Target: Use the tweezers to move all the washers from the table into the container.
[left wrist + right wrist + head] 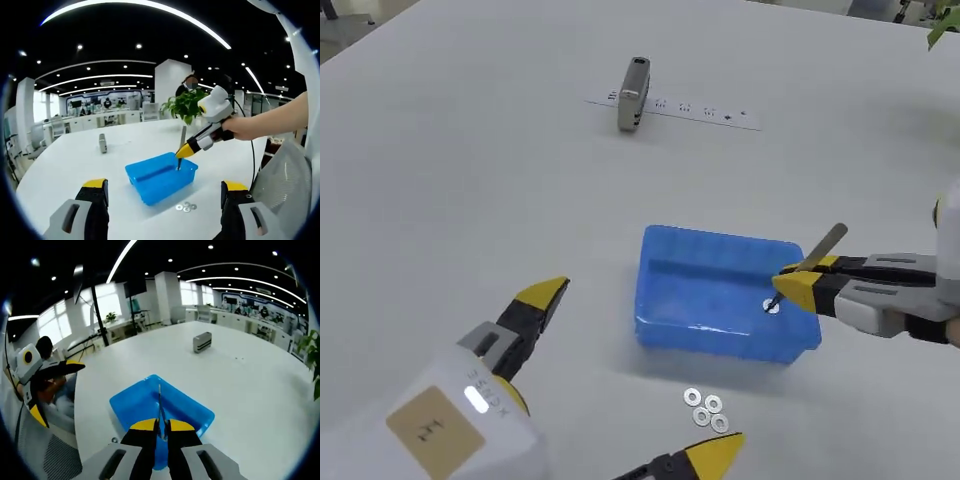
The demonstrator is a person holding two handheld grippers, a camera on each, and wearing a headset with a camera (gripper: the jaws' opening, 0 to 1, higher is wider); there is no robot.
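Over the container [710, 335], clamped tweezers [825, 245] with a washer [772, 307] in the right gripper [796, 282], left gripper [652, 360] spread. Risked a bounce-out if released high.

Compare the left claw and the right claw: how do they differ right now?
The left claw is wide open and empty; the right claw is shut on the tweezers. The left claw hovers over the table by the loose washers; the right claw is above the blue container. Both have yellow-tipped black jaws.
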